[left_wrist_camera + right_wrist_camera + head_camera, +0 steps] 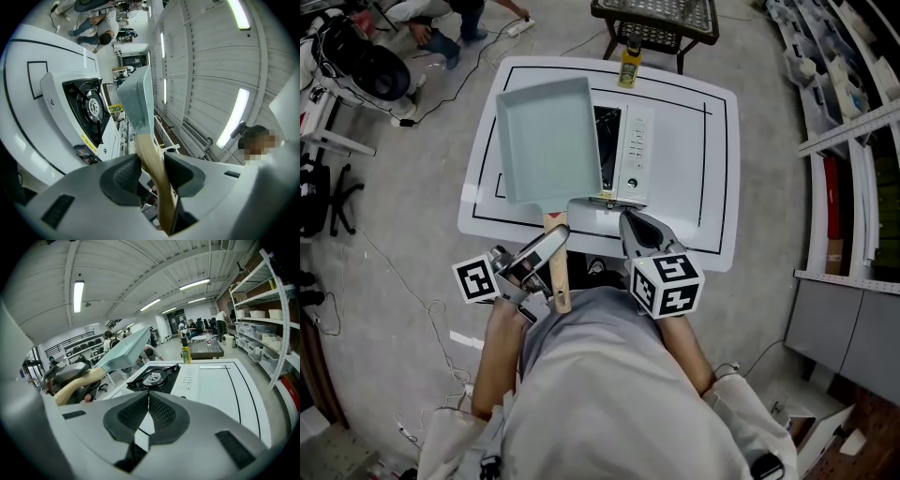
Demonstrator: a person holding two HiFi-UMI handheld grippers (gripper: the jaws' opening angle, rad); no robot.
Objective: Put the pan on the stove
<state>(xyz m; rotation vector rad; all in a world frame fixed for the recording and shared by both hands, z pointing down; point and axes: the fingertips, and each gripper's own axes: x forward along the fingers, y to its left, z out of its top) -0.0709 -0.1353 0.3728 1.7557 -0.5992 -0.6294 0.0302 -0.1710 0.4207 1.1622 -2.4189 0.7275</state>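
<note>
Pan (548, 139) hovers over the stove's (636, 150) left side, handle (560, 286) clamped in the left gripper (546, 246); the right gripper (636, 230) is closed, empty. Gripped far back, the pan may twist or slip.

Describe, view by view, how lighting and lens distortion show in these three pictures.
Head view: even overhead light, a glare patch on the white table, little shadow. Left gripper view: heavy fisheye with black corners, ceiling strip lights blown out, pan handle slightly soft up close. Right gripper view: fisheye bows the shelves and the table's black lines.
</note>
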